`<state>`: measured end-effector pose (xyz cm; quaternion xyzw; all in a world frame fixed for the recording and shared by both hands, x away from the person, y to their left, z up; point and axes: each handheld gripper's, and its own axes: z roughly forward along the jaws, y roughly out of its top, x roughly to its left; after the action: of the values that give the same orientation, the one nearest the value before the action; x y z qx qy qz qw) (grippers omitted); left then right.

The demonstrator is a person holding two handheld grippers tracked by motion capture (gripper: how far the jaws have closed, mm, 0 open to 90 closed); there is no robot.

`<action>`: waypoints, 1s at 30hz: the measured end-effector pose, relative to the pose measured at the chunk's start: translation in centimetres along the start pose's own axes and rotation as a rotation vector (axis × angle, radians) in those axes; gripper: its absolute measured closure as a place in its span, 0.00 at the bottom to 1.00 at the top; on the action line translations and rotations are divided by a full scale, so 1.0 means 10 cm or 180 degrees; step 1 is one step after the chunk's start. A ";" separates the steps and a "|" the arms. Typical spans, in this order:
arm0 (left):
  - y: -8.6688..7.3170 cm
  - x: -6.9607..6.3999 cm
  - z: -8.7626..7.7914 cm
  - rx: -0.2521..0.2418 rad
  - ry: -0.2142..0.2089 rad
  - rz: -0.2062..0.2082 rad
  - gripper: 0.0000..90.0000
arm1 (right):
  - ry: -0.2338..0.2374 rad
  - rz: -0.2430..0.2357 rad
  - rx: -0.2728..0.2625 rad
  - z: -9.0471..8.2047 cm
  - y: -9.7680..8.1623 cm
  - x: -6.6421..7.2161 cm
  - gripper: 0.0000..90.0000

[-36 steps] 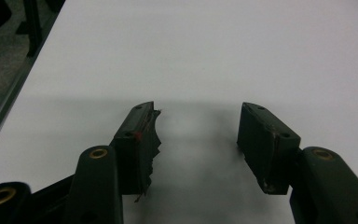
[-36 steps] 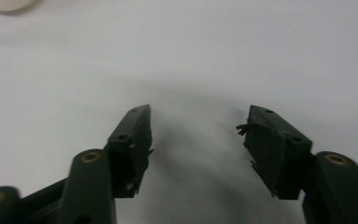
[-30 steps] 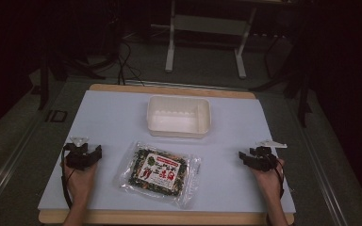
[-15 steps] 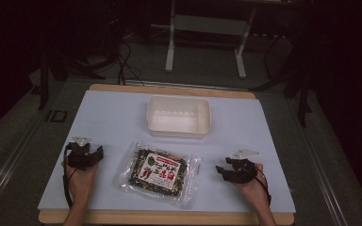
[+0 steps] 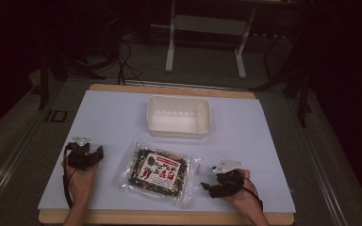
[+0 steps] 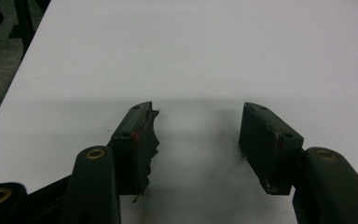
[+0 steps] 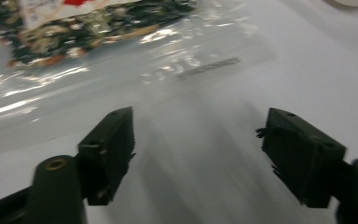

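A clear bag of dark snack mix with a red-and-white label (image 5: pixel 158 173) lies flat on the white tabletop (image 5: pixel 118 117), near its front edge. My right gripper (image 5: pixel 208 187) rests just right of the bag and points at its right edge. In the right gripper view the right gripper (image 7: pixel 198 121) is open, its jaws have just been opening, and the bag (image 7: pixel 98 42) lies ahead of them, untouched. My left gripper (image 5: pixel 86 151) sits left of the bag. The left gripper (image 6: pixel 198 116) has opened slightly over bare table, with nothing between its jaws.
An empty white plastic container (image 5: pixel 179 99) stands behind the bag at mid-table. The table's wooden edge (image 5: pixel 169 217) runs along the front. Metal stand legs (image 5: pixel 172 42) and cables sit on the dark floor beyond the table.
My right hand has slid left across the table toward the bag's right edge, and its jaws stand wider apart. The left hand, bag and container have stayed put.
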<state>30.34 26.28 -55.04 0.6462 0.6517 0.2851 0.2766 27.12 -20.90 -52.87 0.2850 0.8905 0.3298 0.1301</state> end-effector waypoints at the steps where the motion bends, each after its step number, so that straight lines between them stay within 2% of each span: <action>1: 0.00 0.00 0.00 0.0002 0.0001 0.0000 0.50 | 0.0016 -0.0027 0.0007 0.00 0.00 0.02 0.24; 12: 0.00 0.00 0.00 0.0005 0.0007 -0.0008 0.50 | 0.0268 -0.0239 -0.0082 -0.07 -0.06 0.24 0.18; 19: 0.00 0.00 0.00 0.0005 0.0009 -0.0009 0.50 | 0.0370 -0.0380 -0.0032 -0.04 -0.12 0.32 0.13; 24: 0.00 0.00 0.00 0.0001 0.0009 -0.0016 0.50 | 0.0381 -0.0474 0.0012 0.00 -0.12 0.37 0.12; 30: 0.00 0.00 0.00 -0.0001 0.0014 -0.0017 0.49 | 0.0271 -0.0532 0.0042 0.04 -0.08 0.42 0.12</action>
<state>30.35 26.25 -55.06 0.6437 0.6540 0.2859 0.2761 23.61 -18.70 -53.90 0.1963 0.9181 0.3237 0.1174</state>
